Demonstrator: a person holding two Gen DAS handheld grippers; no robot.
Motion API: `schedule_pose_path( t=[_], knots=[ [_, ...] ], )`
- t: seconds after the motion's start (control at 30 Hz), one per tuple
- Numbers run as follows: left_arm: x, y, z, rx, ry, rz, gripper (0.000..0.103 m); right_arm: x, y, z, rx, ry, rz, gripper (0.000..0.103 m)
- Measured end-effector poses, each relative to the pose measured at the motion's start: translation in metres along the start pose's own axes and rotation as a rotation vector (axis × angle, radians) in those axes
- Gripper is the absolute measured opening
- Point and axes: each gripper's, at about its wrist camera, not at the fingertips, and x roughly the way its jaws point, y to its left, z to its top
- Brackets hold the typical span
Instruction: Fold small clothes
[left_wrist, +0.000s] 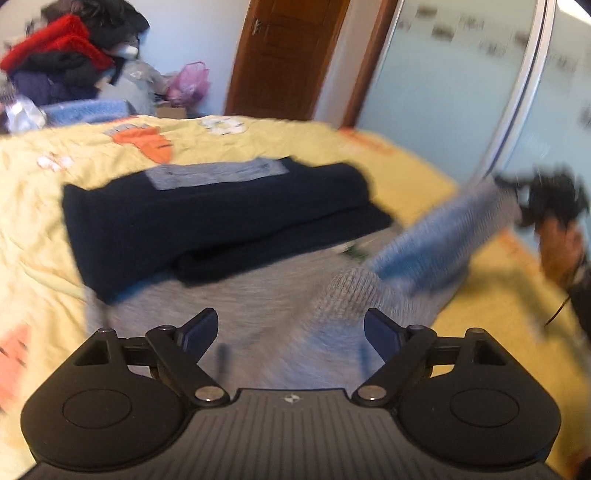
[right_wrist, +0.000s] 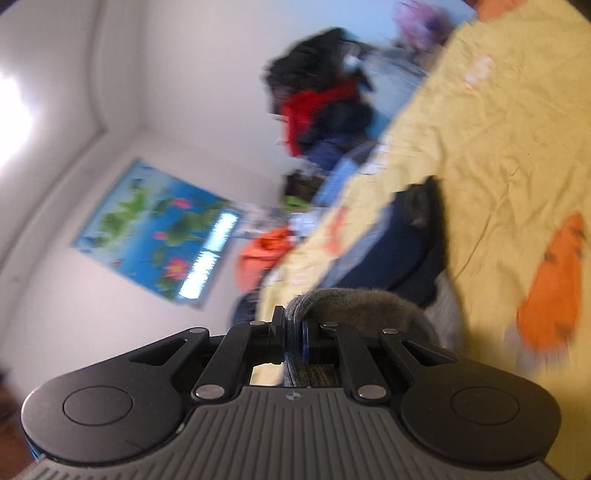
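On yellow bed (left_wrist: 44, 206): one folded navy garment (left_wrist: 221, 221), one grey-blue knit garment (left_wrist: 258, 306) beside it. Left gripper (left_wrist: 291, 328) jaws spread wide, holding nothing, over grey knit. Right gripper (right_wrist: 293, 338) jaws clamped on knit's lifted sleeve (left_wrist: 454, 229).

My left wrist cam sits low and close over the yellow bedspread (left_wrist: 258, 147), looking level across it toward the brown wooden door (left_wrist: 288, 55), while my right one is rolled sideways facing the white wall, both catching the red-and-black clothes pile (right_wrist: 321, 107).
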Motion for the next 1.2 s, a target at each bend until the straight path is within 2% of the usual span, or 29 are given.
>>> schedule_pose_path(
  t=[0.17,0.23,0.27,0.33,0.47,0.53,0.6,0.67,0.77,0.83,0.9,0.97,1.07,1.2],
  knots=[
    [-0.010,-0.010,-0.005,-0.043,0.006,-0.162,0.087,-0.080,0.017,-0.054,0.015,-0.022,0.068,0.012],
    [-0.010,-0.016,-0.004,-0.047,-0.001,-0.182,0.087,-0.093,0.013,-0.078,0.048,0.010,0.055,0.012],
    [-0.007,-0.024,-0.004,-0.014,0.014,-0.174,0.087,-0.095,0.011,-0.088,0.062,0.028,0.027,0.012],
    [0.004,-0.048,-0.003,0.120,0.066,-0.136,0.087,-0.097,0.000,-0.107,0.120,0.042,-0.007,0.012],
    [0.033,-0.100,-0.006,0.499,0.146,0.009,0.087,-0.096,-0.018,-0.121,0.190,0.033,-0.015,0.012],
    [0.056,-0.103,-0.008,0.571,0.202,0.056,0.087,-0.095,-0.017,-0.121,0.187,0.029,-0.006,0.012],
    [0.077,-0.094,-0.006,0.535,0.269,0.050,0.088,-0.095,-0.014,-0.121,0.177,0.024,0.002,0.013],
    [0.084,-0.085,0.003,0.448,0.264,0.007,0.088,-0.093,-0.010,-0.120,0.164,0.026,0.003,0.013],
    [0.088,-0.076,0.002,0.370,0.274,-0.009,0.086,-0.092,-0.008,-0.121,0.152,0.039,0.003,0.014],
    [0.081,-0.076,0.000,0.357,0.263,-0.031,0.065,-0.093,-0.009,-0.122,0.147,0.045,0.000,0.014],
    [0.072,-0.080,-0.002,0.356,0.239,-0.027,0.027,-0.092,-0.010,-0.124,0.150,0.044,-0.003,0.014],
    [0.065,-0.086,-0.006,0.383,0.213,0.009,0.018,-0.091,-0.011,-0.124,0.154,0.042,-0.005,0.014],
    [0.053,-0.094,-0.013,0.414,0.156,0.059,0.014,-0.088,-0.011,-0.123,0.153,0.044,-0.003,0.014],
    [0.030,-0.087,-0.012,0.334,0.061,0.056,0.014,-0.089,-0.010,-0.123,0.149,0.031,-0.008,0.015]
  ],
)
